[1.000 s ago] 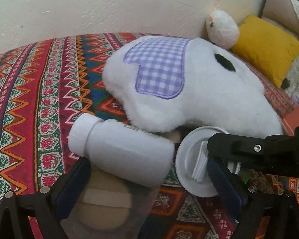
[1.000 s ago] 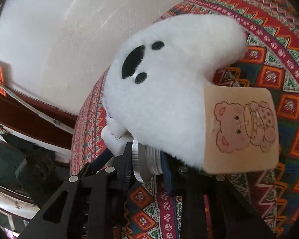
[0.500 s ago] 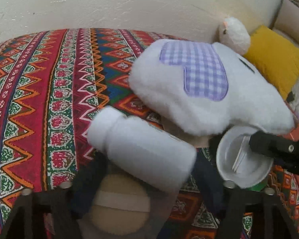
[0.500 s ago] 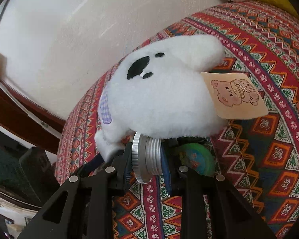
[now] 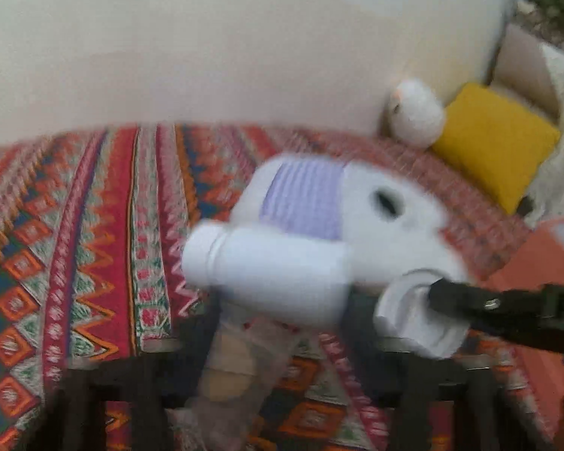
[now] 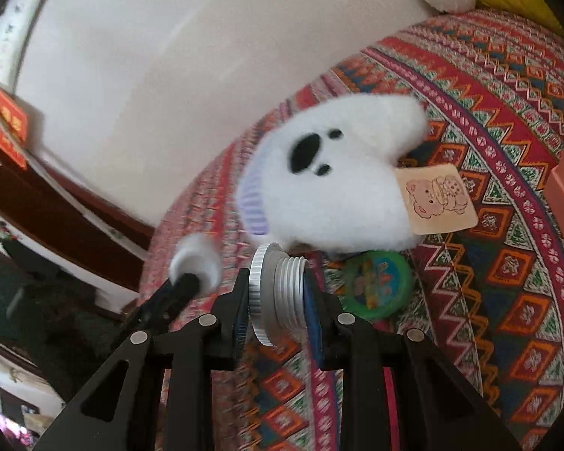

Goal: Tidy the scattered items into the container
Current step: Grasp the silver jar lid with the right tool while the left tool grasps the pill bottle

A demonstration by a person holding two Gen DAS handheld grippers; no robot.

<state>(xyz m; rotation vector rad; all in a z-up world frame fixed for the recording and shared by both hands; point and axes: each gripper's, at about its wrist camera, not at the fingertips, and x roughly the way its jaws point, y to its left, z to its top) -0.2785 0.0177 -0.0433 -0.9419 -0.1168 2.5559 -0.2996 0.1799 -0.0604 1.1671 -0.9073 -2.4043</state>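
you hold white bottle (image 5: 267,274) crosswise in left gripper (image 5: 282,334), fingers clamped on it, long axis left-right, cap left. right gripper (image 6: 282,293) clamped on silver lid (image 6: 278,293), thread pointing right. orange container (image 5: 545,300) at right edge, nearer right gripper. plush (image 6: 338,184) and green disc (image 6: 376,285) on blanket (image 6: 507,244). tag (image 6: 438,199) shows bear drawing, no readable writing.

No legible text; only blurred gold marks on a red sign (image 6: 3,120).
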